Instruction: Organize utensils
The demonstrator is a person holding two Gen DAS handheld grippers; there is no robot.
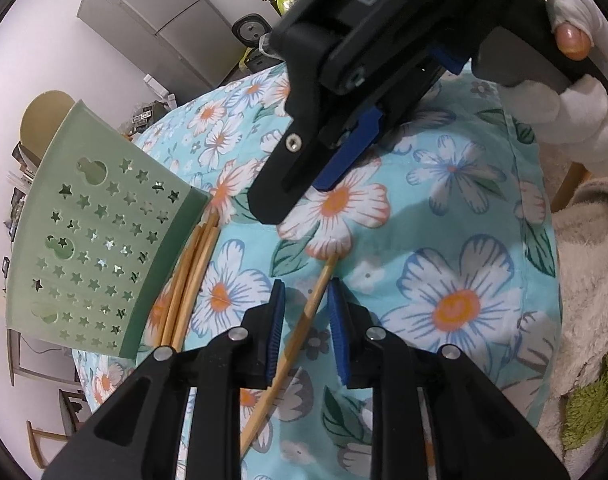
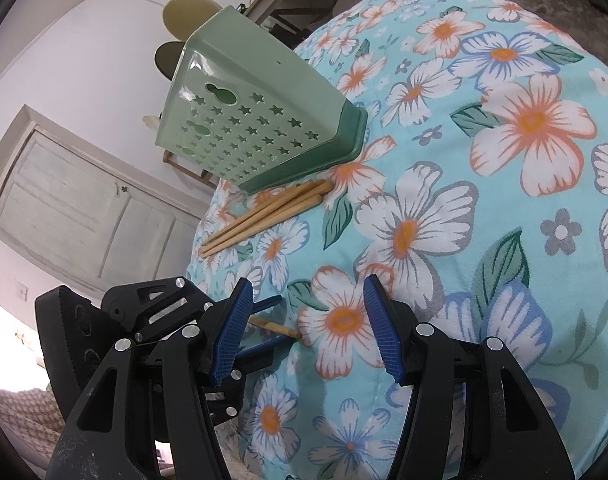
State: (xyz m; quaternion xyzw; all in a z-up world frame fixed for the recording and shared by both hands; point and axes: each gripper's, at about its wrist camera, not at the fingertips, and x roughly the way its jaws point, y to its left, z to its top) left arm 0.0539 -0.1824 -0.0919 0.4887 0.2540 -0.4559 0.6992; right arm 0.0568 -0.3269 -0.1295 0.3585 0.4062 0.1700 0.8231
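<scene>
1. Fingers of the left gripper (image 1: 306, 308) stand spread at the bottom centre of the left wrist view, blue pads on either side of a single chopstick (image 1: 299, 332) with a gap showing on each side, so nothing is clamped.
2. That chopstick lies on the flowered cloth (image 1: 444, 208), running from the lower middle of the frame up toward the centre, its far tip just past the pads.
3. At the left of the same view a green holder (image 1: 99, 248) with star-shaped holes lies on its side on the cloth.
4. Just right of the holder's dark green rim, a bundle of chopsticks (image 1: 187, 280) lies close together on the cloth, one end by the rim.
5. In the upper right of this view the right gripper (image 1: 299, 200) hangs above the cloth, held by a gloved hand (image 1: 572, 92); from here I cannot tell how far its fingers are apart.
6. In the right wrist view the right gripper (image 2: 304, 328) fills the bottom of the frame, its fingers wide apart and empty over a white flower.
7. At lower left of that view the left gripper (image 2: 263, 324) straddles the single chopstick (image 2: 275, 328), whose tip shows beside the blue pad.
8. Higher up, left of centre, the holder (image 2: 255, 120) lies tipped over with the bundle (image 2: 267, 216) beside its rim, well apart from both grippers.
</scene>
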